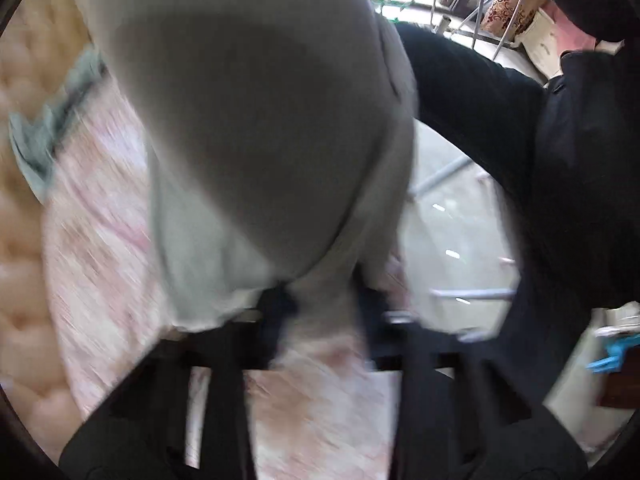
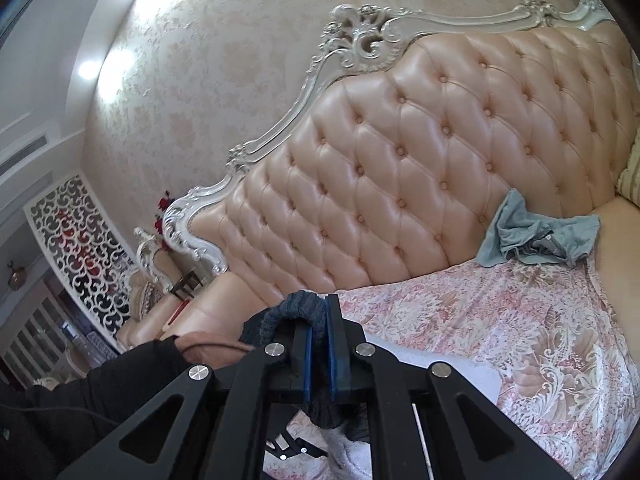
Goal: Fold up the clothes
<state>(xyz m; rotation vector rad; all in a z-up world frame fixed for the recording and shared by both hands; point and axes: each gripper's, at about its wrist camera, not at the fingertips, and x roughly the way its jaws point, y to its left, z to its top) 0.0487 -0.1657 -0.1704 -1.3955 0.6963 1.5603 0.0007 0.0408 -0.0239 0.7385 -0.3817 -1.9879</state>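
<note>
While the left wrist view is smeared by blur, it shows the left gripper [image 1: 320, 304] with its black fingers pressed together on a fold of a large pale grey-beige cloth garment [image 1: 256, 128], which hangs in front of the lens and fills most of this view. Under this garment lies the pink and cream flowered bedspread [image 1: 100, 264] of the bed, and beyond the bedspread the tufted peach leather headboard [image 1: 24, 80] shows at the edge. A crumpled small grey-blue cloth garment [image 1: 44, 136] lies where the bedspread meets the headboard. On the other side of the hanging garment a black sleeve [image 1: 552, 152] of the person crosses the picture above a shiny pale floor [image 1: 452, 216]. In the right wrist view the right gripper [image 2: 319, 344] has its blue-padded fingers [image 2: 307, 356] close to each other, pinching a dark blue-grey knitted fabric [image 2: 300, 308] that rises as a small loop above the tips and also hangs below them. Just beside this gripper, on the side away from the headboard's tall middle, a hand in a black sleeve [image 2: 132, 364] reaches in; I cannot tell if it touches the knitted fabric. The same headboard [image 2: 420, 160], with a carved white and silver frame [image 2: 368, 36], stands behind the bedspread [image 2: 500, 320]. The grey-blue garment [image 2: 536, 232] rests against the foot of the headboard, on the edge of the bedspread. A white cloth [image 2: 440, 364] lies on the bedspread near the right gripper.
</note>
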